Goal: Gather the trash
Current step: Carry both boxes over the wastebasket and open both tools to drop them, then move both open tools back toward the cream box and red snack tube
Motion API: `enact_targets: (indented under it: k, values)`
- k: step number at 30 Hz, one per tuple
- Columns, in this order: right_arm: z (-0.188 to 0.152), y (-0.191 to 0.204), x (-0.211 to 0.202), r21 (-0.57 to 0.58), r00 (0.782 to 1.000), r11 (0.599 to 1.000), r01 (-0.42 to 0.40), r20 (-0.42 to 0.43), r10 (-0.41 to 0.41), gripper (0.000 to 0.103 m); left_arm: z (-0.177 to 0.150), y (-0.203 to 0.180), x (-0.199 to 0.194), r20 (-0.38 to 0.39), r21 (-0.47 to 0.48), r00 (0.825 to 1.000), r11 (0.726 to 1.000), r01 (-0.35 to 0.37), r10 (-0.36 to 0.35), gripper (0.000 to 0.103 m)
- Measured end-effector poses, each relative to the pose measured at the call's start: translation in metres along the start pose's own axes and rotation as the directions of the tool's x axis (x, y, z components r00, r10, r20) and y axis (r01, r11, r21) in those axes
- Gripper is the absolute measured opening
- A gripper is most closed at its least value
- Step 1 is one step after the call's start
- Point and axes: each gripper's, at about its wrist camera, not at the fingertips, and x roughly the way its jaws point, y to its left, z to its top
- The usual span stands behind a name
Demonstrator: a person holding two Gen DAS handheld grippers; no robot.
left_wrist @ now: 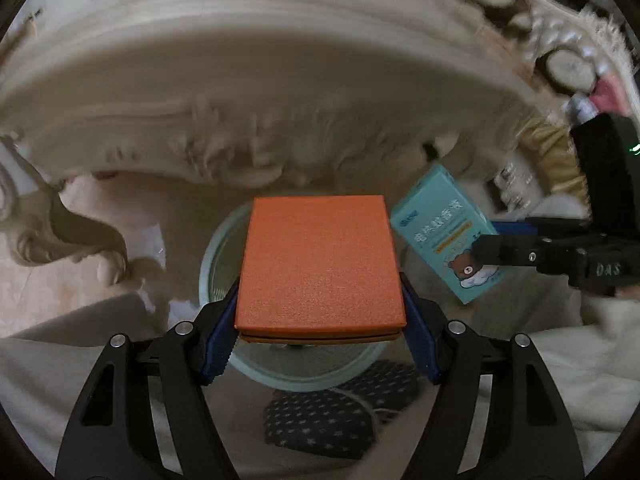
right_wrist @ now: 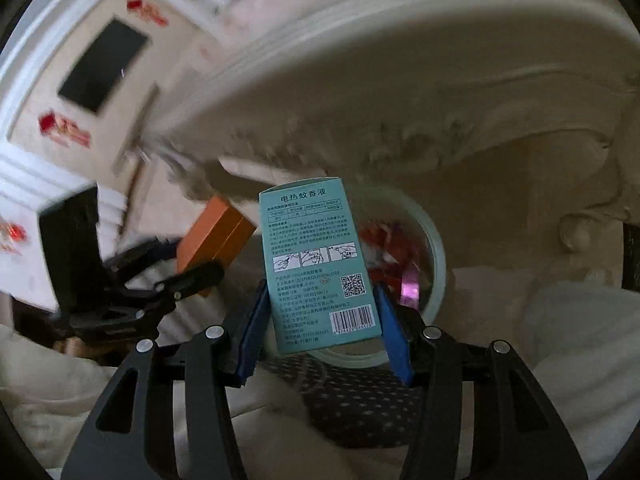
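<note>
The orange box (left_wrist: 320,264) sits flat between the blue pads of the left tool (left_wrist: 320,320), which is clamped on its two sides; in the right wrist view the same box (right_wrist: 212,236) shows edge-on, its seam visible. It hangs directly above the pale green bin (left_wrist: 224,248), covering most of the opening. The teal carton (right_wrist: 316,264), printed with Chinese text, a QR code and a barcode, is pinched upright in the right tool (right_wrist: 320,320), just beside the bin's near rim (right_wrist: 438,256); from the left wrist view its bear-printed face (left_wrist: 440,224) tilts just right of the orange box, apart from it.

Inside the bin, red and pink wrappers (right_wrist: 392,256) are partly visible behind the carton; what they are cannot be made out. Beneath the bin lies a dark star-patterned cloth (left_wrist: 320,420), with pale bedding or cushions (right_wrist: 580,352) at each side. Behind rises a carved cream surface (left_wrist: 280,112), its ornate apron and curled leg (left_wrist: 72,236) smeared by motion blur. On the far wall are a dark rectangular panel (right_wrist: 104,64) and red decorations (right_wrist: 64,128), too blurred to read. Items on the surface's top edge in the left wrist view are cut off and indistinct.
</note>
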Motion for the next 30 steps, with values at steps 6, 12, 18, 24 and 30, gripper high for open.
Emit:
enact_targets:
  k: [6, 12, 18, 24, 30]
  values:
    - [-0.002, 0.012, 0.046, -0.159, 0.982, 0.971, 0.180, -0.023, -0.185, 0.060, -0.013, 0.005, 0.028, -0.044, 0.014, 0.992, 0.993, -0.119, 0.120, 0.082]
    - [-0.012, 0.017, 0.029, -0.185, 0.980, 0.962, 0.198, 0.041, -0.194, 0.061, -0.006, 0.001, 0.012, 0.074, 0.032, 0.986, 0.988, -0.154, 0.151, 0.094]
    - [-0.028, 0.021, 0.017, -0.191, 0.979, 0.962, 0.197, 0.087, -0.184, 0.061, -0.009, -0.004, 0.001, 0.112, 0.030, 0.980, 0.985, -0.170, 0.166, 0.094]
    - [-0.021, 0.026, -0.028, -0.193, 0.979, 0.970, 0.146, 0.169, -0.114, 0.061, 0.000, -0.010, -0.029, 0.110, 0.036, 0.988, 0.993, -0.114, 0.109, 0.094]
    - [0.032, 0.034, -0.108, -0.205, 0.907, 0.972, 0.116, 0.420, -0.020, 0.062, 0.058, -0.015, -0.092, 0.286, 0.089, 0.956, 0.992, -0.089, 0.061, 0.094]
